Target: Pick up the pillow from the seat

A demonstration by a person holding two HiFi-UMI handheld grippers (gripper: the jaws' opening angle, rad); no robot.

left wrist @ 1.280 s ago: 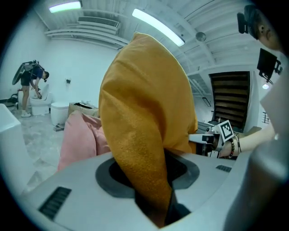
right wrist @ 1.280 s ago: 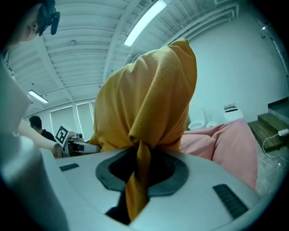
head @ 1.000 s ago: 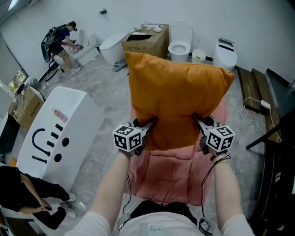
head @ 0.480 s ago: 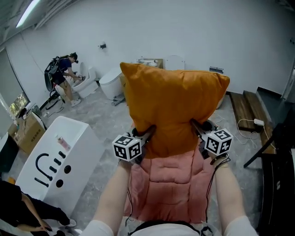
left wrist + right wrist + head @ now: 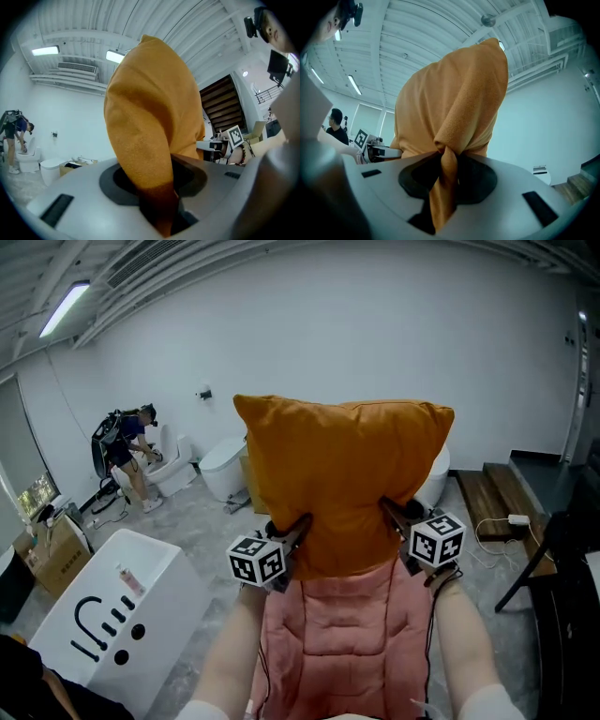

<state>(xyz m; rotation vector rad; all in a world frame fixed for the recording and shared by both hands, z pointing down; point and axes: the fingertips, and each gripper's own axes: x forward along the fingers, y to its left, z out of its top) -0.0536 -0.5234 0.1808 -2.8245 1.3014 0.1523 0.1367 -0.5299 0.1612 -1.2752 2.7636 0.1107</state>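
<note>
Now orange pillow aloft, lower corners clamped by left gripper, right gripper; pink seat beneath, white unit left.

There is one orange fabric pillow. There are two handheld grey grippers, the left gripper and the right gripper. Each carries one white cube with black square markers, so there are two: the left cube and the right cube.

There is one pink quilted seat and one white rounded unit with black markings. At least two white ceramic fixtures stand by the far wall. One brown cardboard box sits at the left. One background person bends over.
</note>
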